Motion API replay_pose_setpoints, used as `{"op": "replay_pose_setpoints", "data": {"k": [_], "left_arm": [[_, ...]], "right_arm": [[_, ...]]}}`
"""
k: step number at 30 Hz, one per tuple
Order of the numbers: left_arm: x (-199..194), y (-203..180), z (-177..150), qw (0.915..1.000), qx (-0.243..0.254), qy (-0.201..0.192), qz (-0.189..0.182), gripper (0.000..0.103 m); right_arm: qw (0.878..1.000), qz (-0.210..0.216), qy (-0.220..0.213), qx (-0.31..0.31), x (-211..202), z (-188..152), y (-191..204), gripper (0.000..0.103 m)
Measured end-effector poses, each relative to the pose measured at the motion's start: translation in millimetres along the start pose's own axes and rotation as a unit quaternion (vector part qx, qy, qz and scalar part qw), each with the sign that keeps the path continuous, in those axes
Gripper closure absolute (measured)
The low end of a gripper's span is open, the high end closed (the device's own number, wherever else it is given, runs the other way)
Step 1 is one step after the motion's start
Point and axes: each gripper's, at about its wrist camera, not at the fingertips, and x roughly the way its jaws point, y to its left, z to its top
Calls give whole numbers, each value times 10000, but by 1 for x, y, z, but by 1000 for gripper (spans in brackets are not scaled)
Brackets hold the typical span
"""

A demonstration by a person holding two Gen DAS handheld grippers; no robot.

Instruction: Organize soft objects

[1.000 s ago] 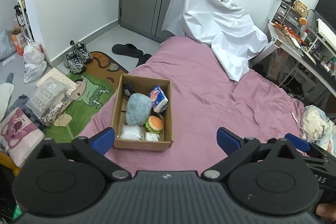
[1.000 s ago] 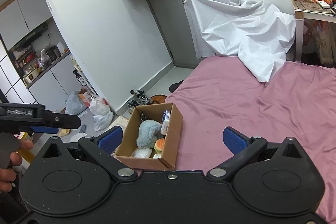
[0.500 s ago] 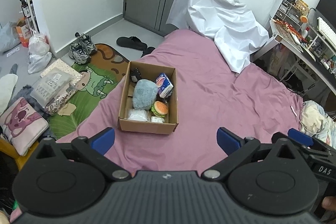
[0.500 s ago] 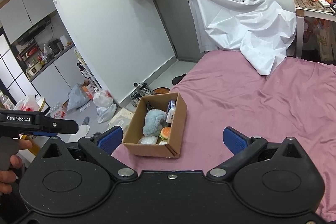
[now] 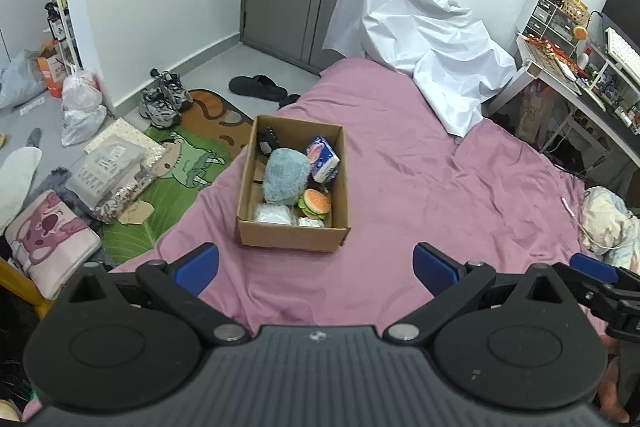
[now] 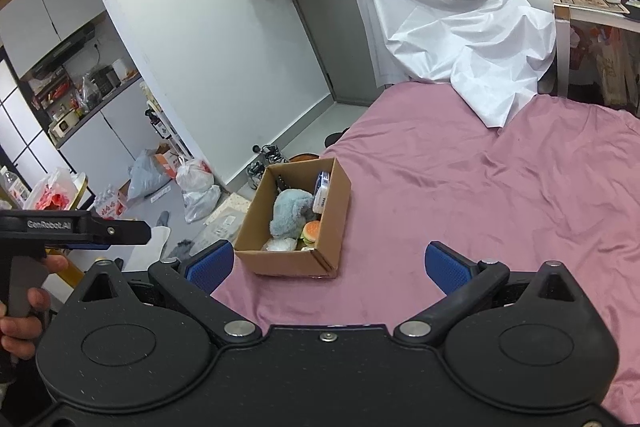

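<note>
both tongs, left tongs (image 5: 316, 263) and right tongs (image 6: 328, 265), wide open, empty. blue plush (image 5: 286, 175) in box (image 5: 294, 183) looks light, squashy (pinch mid-body, likely compresses).

- Cardboard box (image 5: 293, 237), open-topped, on pink bedsheet (image 5: 420, 195), near its left edge.
- Contents: blue-grey plush (image 5: 286, 176), burger toy (image 5: 316, 202), tissue pack (image 5: 323, 158), white bag (image 5: 273, 214).
- Left gripper (image 5: 316, 265): blue-padded jaws spread wide, empty, well short of box.
</note>
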Motion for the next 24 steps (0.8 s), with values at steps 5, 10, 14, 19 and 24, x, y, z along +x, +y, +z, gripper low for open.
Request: {"op": "replay_pose_setpoints", "data": {"k": [5,10,14,19,24], "left_arm": [[3,0,-3,10000,21,-19,83,1],[8,-1,-6,9999,57,54,126,1],[11,-4,-8,9997,167,53,158,1],[12,-5,-9,9995,225,58,195,1],[11,-5,-9,9992,320,55,223,1]], "right_arm": [[9997,-73,201,66,7,-6,-1,0],[9996,-100,268,85,10,-7,0,0],[9994,-105,311,60,10,-8,2,0],[9993,-140,336,64,11,-10,2,0],[9991,-201,308,206,12,-9,0,0]]}}
